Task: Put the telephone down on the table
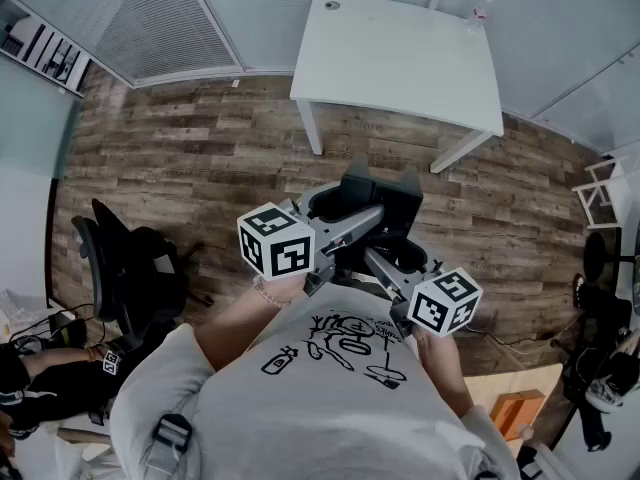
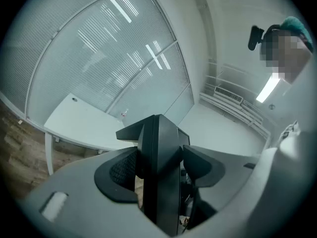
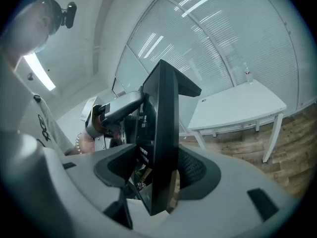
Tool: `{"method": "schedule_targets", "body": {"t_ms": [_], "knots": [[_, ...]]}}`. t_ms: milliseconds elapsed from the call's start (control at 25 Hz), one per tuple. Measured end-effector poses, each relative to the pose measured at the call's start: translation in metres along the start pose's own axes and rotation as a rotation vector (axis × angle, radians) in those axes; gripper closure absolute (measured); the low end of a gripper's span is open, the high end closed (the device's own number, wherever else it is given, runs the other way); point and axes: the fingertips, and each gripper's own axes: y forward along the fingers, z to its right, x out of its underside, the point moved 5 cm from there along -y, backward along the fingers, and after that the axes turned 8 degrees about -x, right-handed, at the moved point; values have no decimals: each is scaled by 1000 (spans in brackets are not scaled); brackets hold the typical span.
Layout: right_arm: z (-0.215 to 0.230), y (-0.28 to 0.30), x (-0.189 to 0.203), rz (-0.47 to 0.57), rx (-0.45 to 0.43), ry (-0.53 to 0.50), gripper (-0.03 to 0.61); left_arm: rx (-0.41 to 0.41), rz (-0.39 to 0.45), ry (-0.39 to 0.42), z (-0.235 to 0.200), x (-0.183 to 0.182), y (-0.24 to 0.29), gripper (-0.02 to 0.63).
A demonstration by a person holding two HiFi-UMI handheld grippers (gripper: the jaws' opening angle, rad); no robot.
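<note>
Head view: the black telephone (image 1: 385, 203) hangs in front of the person's chest, above the wood floor (image 1: 200, 158) and well short of the white counter (image 1: 400, 58) (a small bottle (image 1: 480, 13) stands at its far corner). The left gripper (image 1: 348, 208) and right gripper (image 1: 398, 251) meet it from opposite sides. A black office chair (image 1: 125, 263) stands off to the left.

Left gripper view: the telephone stands edge-on, pinched on its flat sides by the jaws, and its length rises out of them.

Right gripper view: the jaws clamp the same slab, which leans slightly. The counter lies beyond across open floor.
</note>
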Motion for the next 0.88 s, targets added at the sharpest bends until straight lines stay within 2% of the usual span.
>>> {"method": "schedule_targets", "body": {"t_ms": [360, 600, 880], "knots": [[6, -2, 3, 9, 4, -5, 337, 6, 1, 3, -1, 5, 6, 333], [43, -59, -7, 13, -5, 2, 337, -7, 4, 4, 38, 15, 60, 333], [64, -64, -9, -5, -18, 34, 337, -34, -9, -17, 35, 20, 81, 333]]}}
